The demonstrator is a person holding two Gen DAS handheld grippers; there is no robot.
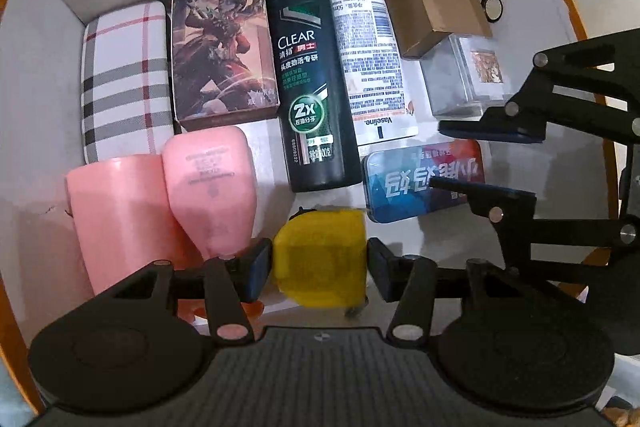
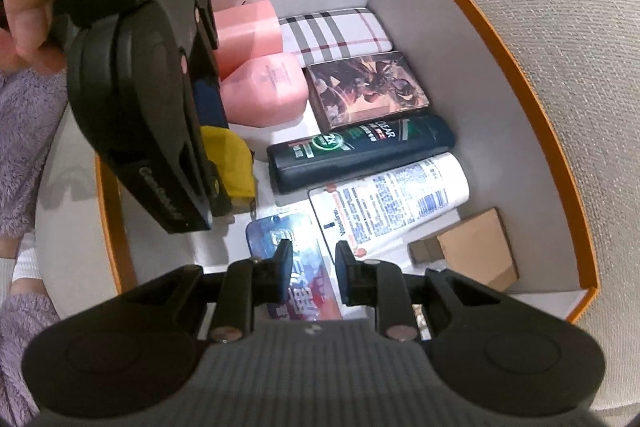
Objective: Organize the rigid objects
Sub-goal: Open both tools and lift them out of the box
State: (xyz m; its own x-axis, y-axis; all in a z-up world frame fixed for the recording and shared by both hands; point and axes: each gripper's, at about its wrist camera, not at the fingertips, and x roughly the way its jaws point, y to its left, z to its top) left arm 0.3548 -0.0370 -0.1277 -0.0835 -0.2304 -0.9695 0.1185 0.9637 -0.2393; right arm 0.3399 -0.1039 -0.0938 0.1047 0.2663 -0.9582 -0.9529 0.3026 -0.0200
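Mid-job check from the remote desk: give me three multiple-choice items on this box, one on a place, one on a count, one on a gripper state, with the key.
1. The dark CLEAR bottle lies directly between which two things?
A. the illustrated box and the white Vaseline tube
B. the plaid case and the cardboard box
C. the blue tin and the yellow object

2. How many pink containers are in the box?
A. one
B. two
C. four

3. What is the left gripper doing?
A. hanging open over bare floor
B. gripping the blue tin
C. holding the yellow object between its fingers

Key: 1 A, both neighbours flank the bottle side by side. 2 B, two pink containers stand together. 3 C, both pads meet the yellow object's sides.
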